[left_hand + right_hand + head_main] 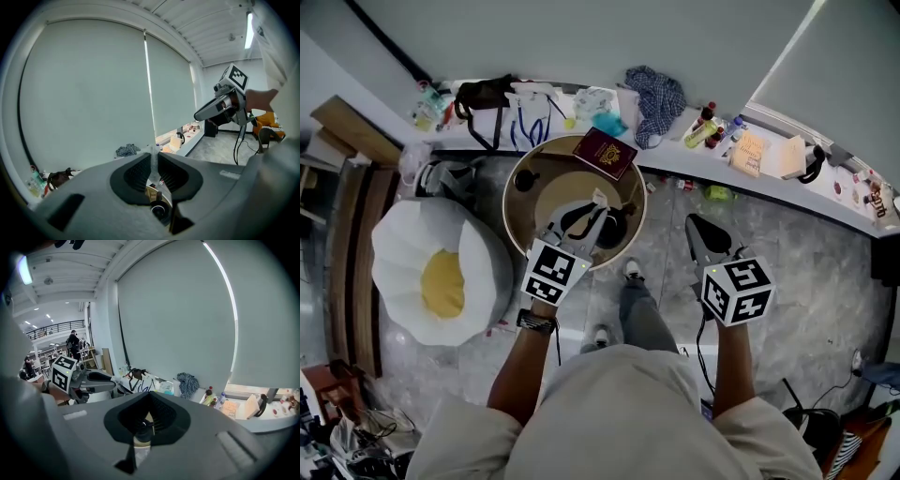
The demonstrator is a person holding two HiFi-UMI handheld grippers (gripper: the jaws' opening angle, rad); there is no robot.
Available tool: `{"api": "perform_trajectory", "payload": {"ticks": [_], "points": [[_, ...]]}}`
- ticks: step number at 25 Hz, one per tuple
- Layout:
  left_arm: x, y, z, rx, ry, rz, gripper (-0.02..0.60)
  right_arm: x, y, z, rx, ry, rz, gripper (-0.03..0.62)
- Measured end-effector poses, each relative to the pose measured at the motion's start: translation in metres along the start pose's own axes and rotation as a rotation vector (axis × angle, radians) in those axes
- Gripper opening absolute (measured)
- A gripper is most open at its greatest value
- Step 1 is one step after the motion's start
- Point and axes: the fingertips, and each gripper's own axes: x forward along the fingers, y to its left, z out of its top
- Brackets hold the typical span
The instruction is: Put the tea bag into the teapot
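Head view, near to far.

**L gripper** (pixel 587 216): over the near half of the round wooden counter (pixel 514 211). It is clenched on the thin white paper tea bag (pixel 599 198). L gripper view confirms this. The pads pinch the bag (pixel 153 154) edge-on, long axis upright, top end standing proud of the tips.

**R gripper** (pixel 709 240): off the counter at its 3 o'clock, above the grey floor (pixel 797 272), well apart from the work. Per R gripper view (pixel 149 400) the jaws are together with nothing between the pads. Idle.

**Key relation:** the small black teapot (pixel 616 228) sits at approx 4 o'clock of counter centre. It is just beside the L tips, at their 4 o'clock, partly under that gripper. The bag is above the pot, not in it. L gripper view shows a dark round rim low beneath the pads. Judged to be the pot mouth, not certain. L hand is clearly the nearer.

**Judgement:** the coming move turns on getting the bag's lower end plumb over the mouth before release. Offset looks small. Cannot tell if the lid is on. A small black round item (pixel 525 180) at 10 o'clock may be the lid. Unconfirmed.

**Far rim:** maroon booklet (pixel 605 153) at 1 o'clock, clear of the work.
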Motion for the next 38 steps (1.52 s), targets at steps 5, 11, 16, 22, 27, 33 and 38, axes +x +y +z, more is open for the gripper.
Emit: {"api": "perform_trajectory", "payload": {"ticks": [5, 11, 16, 22, 27, 33, 38], "points": [[0.021, 0.008, -0.016, -0.024, 0.028, -0.006, 0.052, 0.017, -0.013, -0.008, 0.014, 0.030, 0.004, 0.006], [0.046, 0.015, -0.036, -0.051, 0.067, -0.016, 0.052, 0.038, -0.024, -0.022, 0.033, 0.077, 0.022, 0.006], [0.062, 0.019, -0.059, -0.068, 0.115, -0.027, 0.052, 0.055, -0.033, -0.034, 0.052, 0.108, 0.027, 0.006], [0.079, 0.021, -0.081, -0.078, 0.165, -0.048, 0.052, 0.079, -0.038, -0.047, 0.071, 0.148, 0.044, 0.006], [0.089, 0.027, -0.104, -0.101, 0.208, -0.059, 0.052, 0.098, -0.043, -0.060, 0.079, 0.194, 0.058, 0.006], [0.107, 0.025, -0.147, -0.086, 0.283, -0.083, 0.052, 0.110, -0.050, -0.082, 0.091, 0.250, 0.059, 0.006], [0.124, 0.021, -0.187, -0.096, 0.356, -0.128, 0.052, 0.121, -0.053, -0.096, 0.099, 0.289, 0.071, 0.006]]}}
